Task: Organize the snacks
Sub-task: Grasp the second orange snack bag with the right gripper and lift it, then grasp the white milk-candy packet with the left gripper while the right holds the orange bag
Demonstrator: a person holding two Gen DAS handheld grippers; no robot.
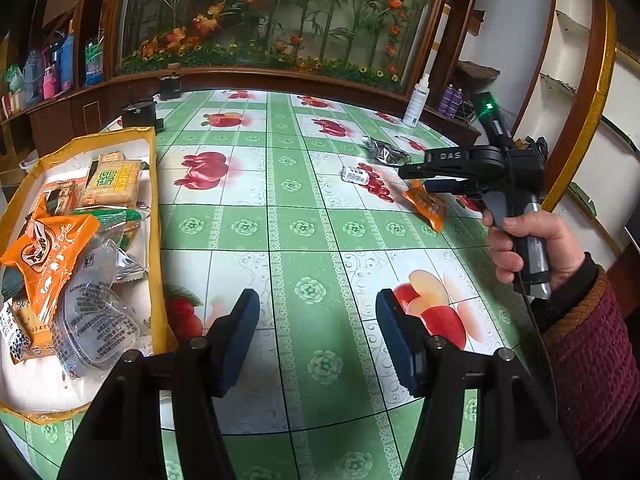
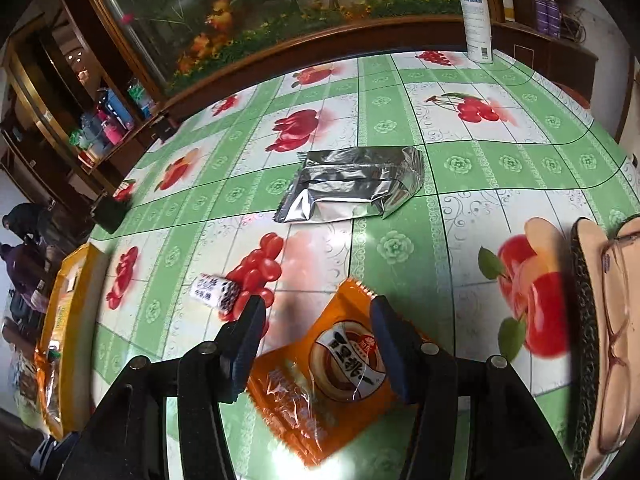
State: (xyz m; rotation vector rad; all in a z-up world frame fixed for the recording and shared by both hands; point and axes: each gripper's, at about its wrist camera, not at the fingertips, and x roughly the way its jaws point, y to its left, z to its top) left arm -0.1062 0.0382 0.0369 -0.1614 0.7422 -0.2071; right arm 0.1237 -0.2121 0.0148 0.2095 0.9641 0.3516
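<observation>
**Operator:** Between my right gripper's [image 2: 318, 344] blue pads [image 2: 248, 344] lies the orange snack packet [image 2: 320, 380], flat on the fruit-print tablecloth [image 2: 400, 248]. I read the jaws as spread, one pad on each side of the wrapper, neither pressing it. Nothing is held.

**Inspector:** Risk at the pads?

**Operator:** The packet sits skewed to the jaw line, one corner poking out ahead of the fingers. If I close as it stands, I judge the pads may catch only the crimped edge, and slick film could slip out or swivel on the lift. The view is also slightly blurred, so my aim is less sure.

**Inspector:** Neighbouring items?

**Operator:** A small white sweet with black print [image 2: 216, 290] lies just beside the left pad; a sideways nudge would send it rolling. The silver foil pouch [image 2: 352, 184] is well apart, further up the table. A pair of spectacles [image 2: 616, 320] rests near the right edge; a wide swing could clip them.

**Inspector:** The other hand?

**Operator:** My left gripper [image 1: 318, 336] hovers with fingers apart and empty over bare cloth. The yellow-rimmed tray [image 1: 154, 200], already heaped with snacks, lies beside it. A packet dropped on that heap may slide over the rim.
</observation>
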